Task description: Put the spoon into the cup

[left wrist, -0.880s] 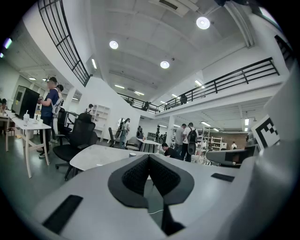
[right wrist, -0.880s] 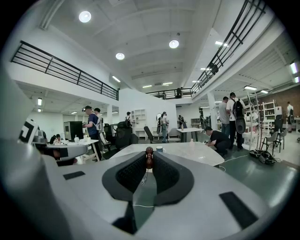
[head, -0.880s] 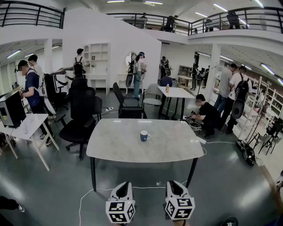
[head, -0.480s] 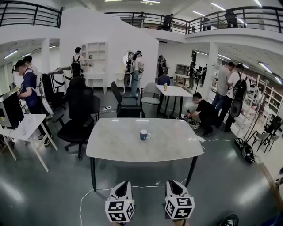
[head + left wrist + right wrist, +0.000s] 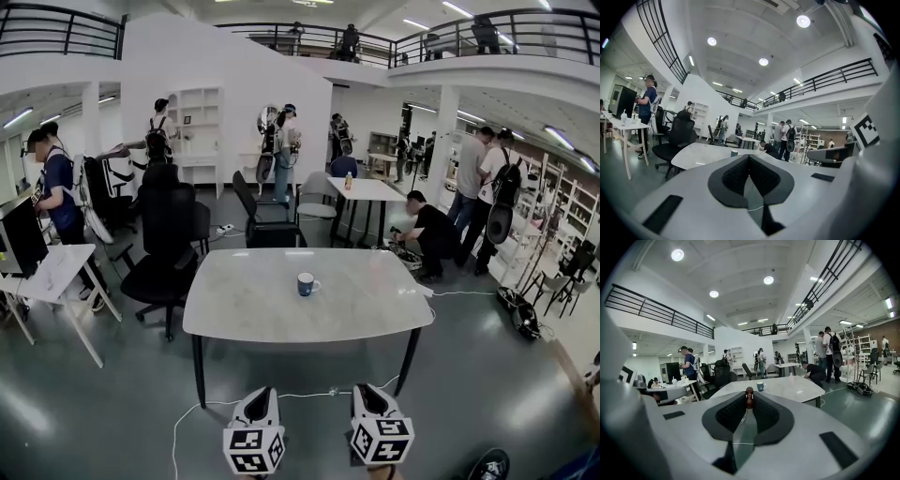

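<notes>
A blue cup (image 5: pixel 307 283) with a white inside stands near the middle of the grey marble table (image 5: pixel 244 314). Both grippers hover well short of the table's near edge, low in the head view. My right gripper (image 5: pixel 365 391) is shut on a spoon (image 5: pixel 749 398), whose brown wooden end sticks up between the pads; the rest of the spoon is hidden. In the right gripper view the cup (image 5: pixel 761 386) sits far ahead, slightly right of the jaws. My left gripper (image 5: pixel 263 394) is shut with nothing in it, and the cup (image 5: pixel 734 153) shows small beyond it.
A black office chair (image 5: pixel 169 234) stands at the table's far left and another chair (image 5: pixel 267 225) behind it. A white cable (image 5: pixel 216 405) runs over the floor under the table. A side table (image 5: pixel 47 272) is at the left. Several people stand or crouch around the hall.
</notes>
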The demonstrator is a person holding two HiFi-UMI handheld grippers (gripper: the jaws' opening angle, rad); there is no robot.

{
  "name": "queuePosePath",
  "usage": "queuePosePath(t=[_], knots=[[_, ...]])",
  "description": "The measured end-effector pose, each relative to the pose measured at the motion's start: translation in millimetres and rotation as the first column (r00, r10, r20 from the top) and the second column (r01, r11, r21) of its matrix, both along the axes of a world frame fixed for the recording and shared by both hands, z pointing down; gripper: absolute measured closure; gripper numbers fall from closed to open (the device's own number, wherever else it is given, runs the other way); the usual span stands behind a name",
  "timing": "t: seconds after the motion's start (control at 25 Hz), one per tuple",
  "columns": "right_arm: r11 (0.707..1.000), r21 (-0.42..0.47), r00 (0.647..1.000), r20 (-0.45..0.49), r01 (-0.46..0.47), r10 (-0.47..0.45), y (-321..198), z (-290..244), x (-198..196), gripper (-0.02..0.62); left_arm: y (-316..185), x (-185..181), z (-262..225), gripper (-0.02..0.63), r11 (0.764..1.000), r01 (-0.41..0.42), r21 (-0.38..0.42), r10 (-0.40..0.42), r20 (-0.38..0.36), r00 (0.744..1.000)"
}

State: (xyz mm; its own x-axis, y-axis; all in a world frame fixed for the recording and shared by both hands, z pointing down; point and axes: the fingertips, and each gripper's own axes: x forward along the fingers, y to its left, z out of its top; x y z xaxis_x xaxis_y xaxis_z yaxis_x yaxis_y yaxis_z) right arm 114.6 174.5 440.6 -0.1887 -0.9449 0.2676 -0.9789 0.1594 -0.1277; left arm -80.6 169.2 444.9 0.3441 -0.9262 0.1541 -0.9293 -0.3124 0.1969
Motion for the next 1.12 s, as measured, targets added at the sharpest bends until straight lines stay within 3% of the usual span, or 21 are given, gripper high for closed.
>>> queuePosePath(t=[0.4,1.12], knots=[[1.0,0.023,1.0,0.007,-0.007,0.007,-50,3,11,0.531,-47,3,4,0.588,1.0,0.025,0.009,-0.025,-0.002,1.0],[0.998,0.045,0.999,0.028,0.046,-0.047,-203,-8,41,0.531,-190,28,-14,0.588,0.996,0.083,0.041,-0.084,0.018,0.996]])
